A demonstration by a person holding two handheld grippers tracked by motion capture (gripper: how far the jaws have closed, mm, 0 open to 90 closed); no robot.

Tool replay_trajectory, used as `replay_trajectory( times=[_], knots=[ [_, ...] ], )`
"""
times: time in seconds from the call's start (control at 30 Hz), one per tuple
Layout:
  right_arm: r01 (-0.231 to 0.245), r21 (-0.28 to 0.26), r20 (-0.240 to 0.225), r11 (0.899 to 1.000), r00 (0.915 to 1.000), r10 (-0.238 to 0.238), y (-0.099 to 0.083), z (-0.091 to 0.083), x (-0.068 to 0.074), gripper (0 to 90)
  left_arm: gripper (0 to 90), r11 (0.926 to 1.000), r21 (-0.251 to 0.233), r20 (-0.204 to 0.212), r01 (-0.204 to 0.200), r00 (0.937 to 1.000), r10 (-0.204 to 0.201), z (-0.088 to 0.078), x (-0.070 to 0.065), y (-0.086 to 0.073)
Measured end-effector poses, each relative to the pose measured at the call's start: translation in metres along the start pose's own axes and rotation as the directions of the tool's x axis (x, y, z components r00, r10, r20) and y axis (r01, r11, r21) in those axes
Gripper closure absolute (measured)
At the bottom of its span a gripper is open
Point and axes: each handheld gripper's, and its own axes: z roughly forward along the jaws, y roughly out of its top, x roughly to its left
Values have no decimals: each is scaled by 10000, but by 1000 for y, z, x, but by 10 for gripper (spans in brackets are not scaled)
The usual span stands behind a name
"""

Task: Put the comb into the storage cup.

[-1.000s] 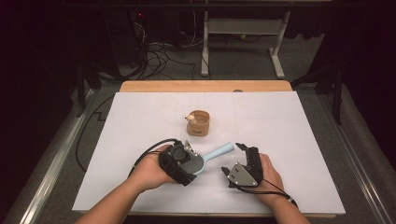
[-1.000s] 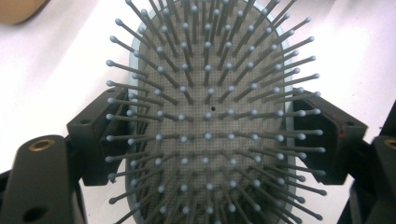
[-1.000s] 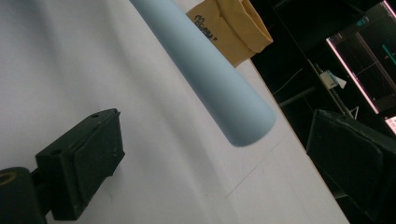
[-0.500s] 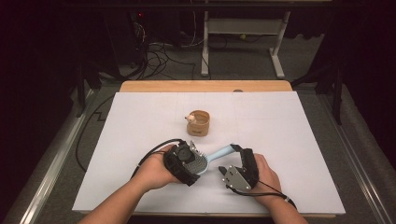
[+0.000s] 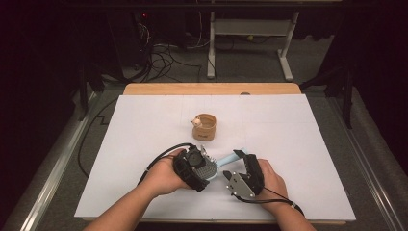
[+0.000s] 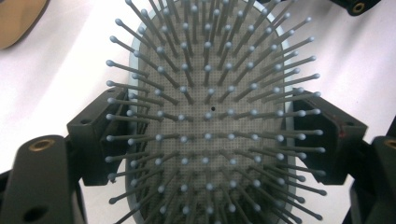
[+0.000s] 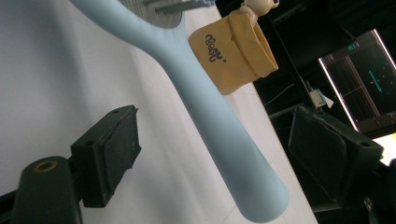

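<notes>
A light blue hairbrush (image 5: pixel 222 161) is held just above the white table near its front edge. My left gripper (image 5: pixel 203 167) is shut on the brush head, and in the left gripper view the pads (image 6: pixel 100 135) press on both sides of the bristled head (image 6: pixel 210 93). My right gripper (image 5: pixel 235 162) straddles the handle (image 7: pixel 219 140). Its jaws have just been closing, with a gap still on each side of the handle, so they stand open around it (image 7: pixel 224 154).
A tan pouch-like holder (image 5: pixel 206 126) with a small figure at its rim stands mid-table, beyond the brush (image 7: pixel 233 51). White sheet (image 5: pixel 298 139) covers a wooden table. Dark floor, cables and a desk frame (image 5: pixel 250 33) lie behind.
My right gripper has moved left and forward until its jaws sit around the brush handle, and they have narrowed. The left gripper and the brush head have stayed put.
</notes>
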Motion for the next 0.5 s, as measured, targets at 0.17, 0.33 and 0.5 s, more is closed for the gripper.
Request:
replay_trajectory(
  times=[0.17,0.33,0.5],
  knots=[
    [368,-153,85,9992,9993,-367,3,0,1,214,207,9988,-274,-209,398,9990,-403,6,-5,2],
    [509,-143,-9,9986,9987,-509,5,0,3,253,207,9988,-233,-195,429,9989,-433,7,-6,3],
    [612,-107,-40,9981,9981,-613,5,1,5,286,207,9991,-184,-187,381,9991,-384,9,-8,5]
  ],
)
